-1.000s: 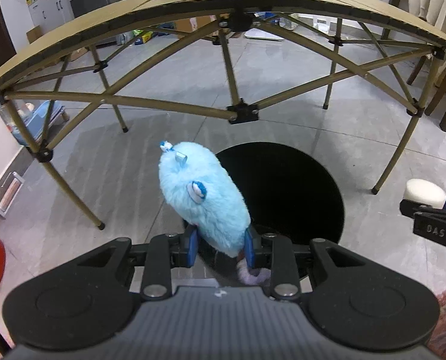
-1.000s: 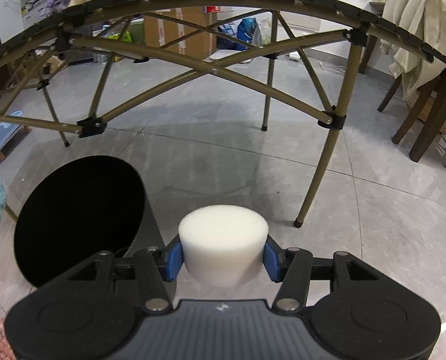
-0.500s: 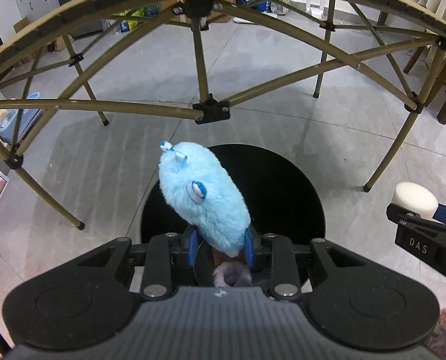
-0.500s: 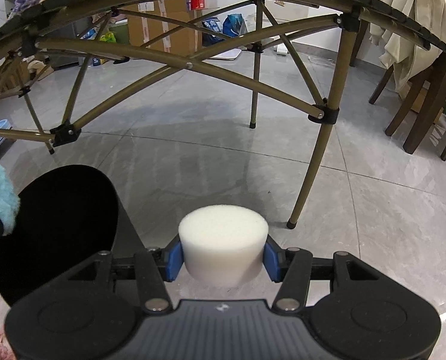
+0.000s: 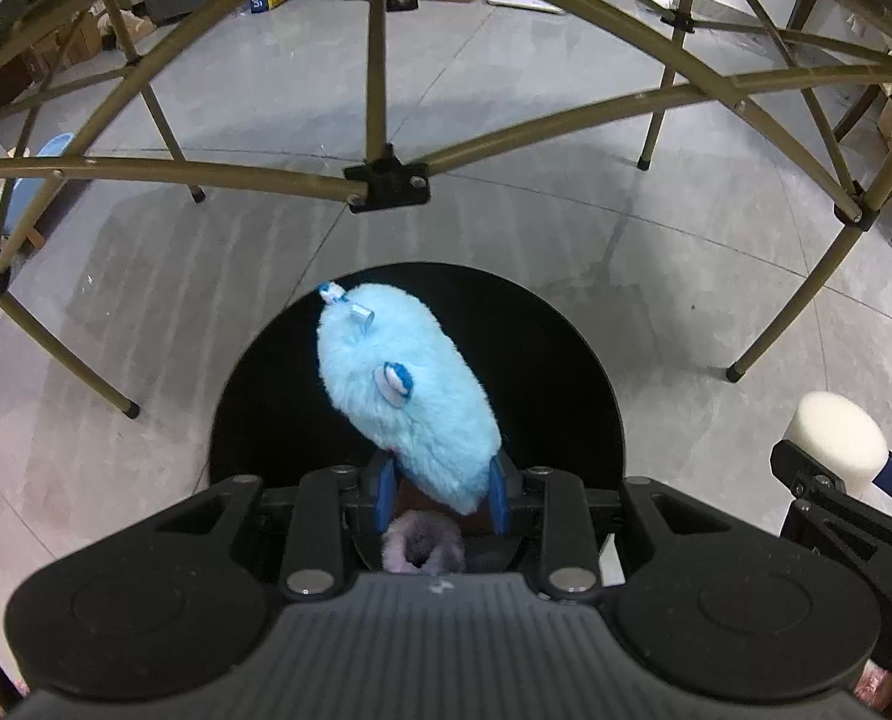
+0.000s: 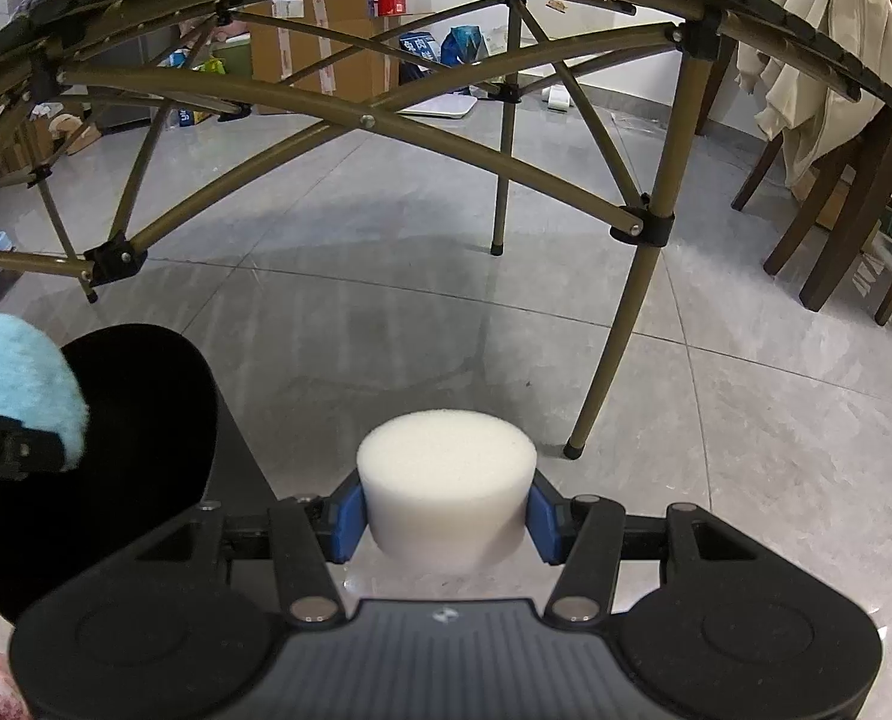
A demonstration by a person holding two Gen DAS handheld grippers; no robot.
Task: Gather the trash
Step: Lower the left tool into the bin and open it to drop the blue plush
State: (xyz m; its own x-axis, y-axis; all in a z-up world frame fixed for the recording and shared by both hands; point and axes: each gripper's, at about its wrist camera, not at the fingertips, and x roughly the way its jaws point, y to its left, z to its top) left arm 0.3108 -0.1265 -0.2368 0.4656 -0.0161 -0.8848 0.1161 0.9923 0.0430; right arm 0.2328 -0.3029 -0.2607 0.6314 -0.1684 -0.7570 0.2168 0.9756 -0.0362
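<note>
Above the black bin [image 5: 541,372], the left gripper [image 5: 443,495] is clenched on a blue plush toy [image 5: 407,396]. Its 2 blue pads [image 5: 498,495] press the toy's lower end, and the toy sticks out forward over the dark mouth of the bin. A small purple fuzzy ring [image 5: 425,549] shows just behind the pads, below the toy.

In the right wrist view, the right gripper [image 6: 446,516] is grasping a white foam cylinder [image 6: 446,480] between its 2 blue pads [image 6: 347,516]. The cylinder stands upright with its flat top up. It is over the grey tiled floor [image 6: 416,312], beside the bin [image 6: 140,420] and to its right, not over the opening. The toy [image 6: 20,384] appears at the left edge of this view, over the bin.

Beyond both grippers stands a folding table frame [image 6: 505,162] with tan legs and black joints. A wooden chair [image 6: 835,222] with a pale garment [image 6: 817,42] hanging on it is at the far right.
</note>
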